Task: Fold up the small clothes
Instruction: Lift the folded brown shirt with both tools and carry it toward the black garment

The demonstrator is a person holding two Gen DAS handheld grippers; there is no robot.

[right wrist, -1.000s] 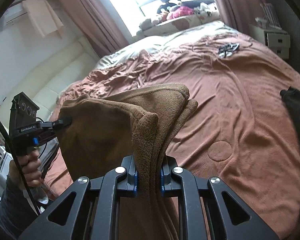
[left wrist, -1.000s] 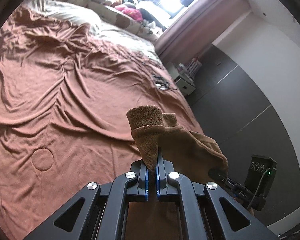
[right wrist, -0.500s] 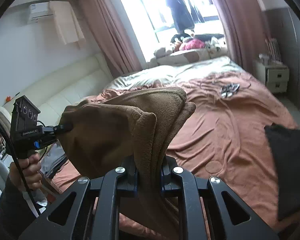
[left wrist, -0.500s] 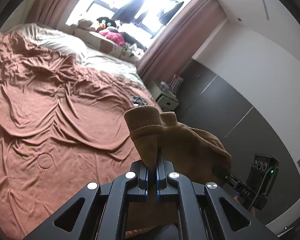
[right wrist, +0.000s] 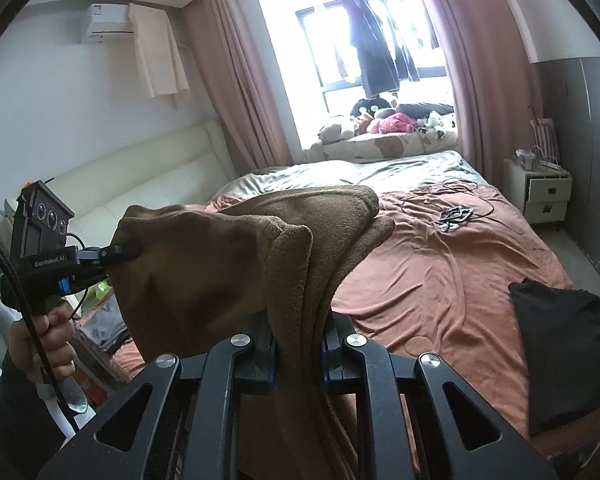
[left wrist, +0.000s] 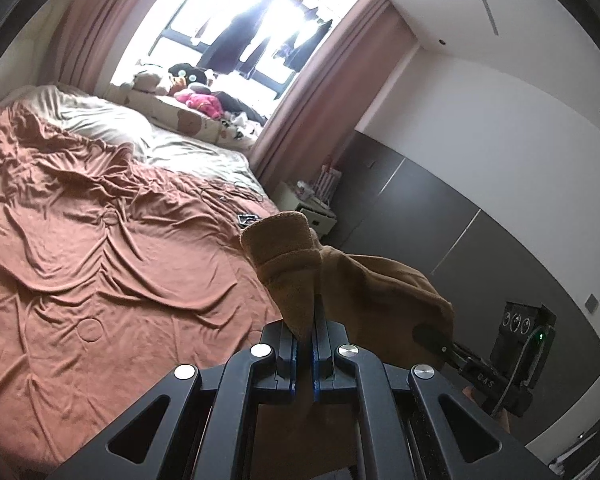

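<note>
We hold a brown fleece garment (right wrist: pixel 204 264) up in the air between our two grippers, above the near edge of the bed. Our left gripper (left wrist: pixel 305 344) is clenched tight on one bunched corner, the fabric sticking up past the fingertips in a thick fold. Our right gripper (right wrist: pixel 298 344) is clamped on another part of it — several layers pinched together between its fingers, with more cloth hanging down over the tool. In the right wrist view, our left hand (right wrist: pixel 46 340) grips its handle at the far left, the garment stretched between the two tools.

Below lies the rust-brown bedsheet (left wrist: pixel 112 264), rumpled. A black garment (right wrist: pixel 560 356) rests on the sheet at the right. Further up the bed sits a tangle of cables (right wrist: pixel 454 214) — near a white nightstand (right wrist: pixel 546 194).
</note>
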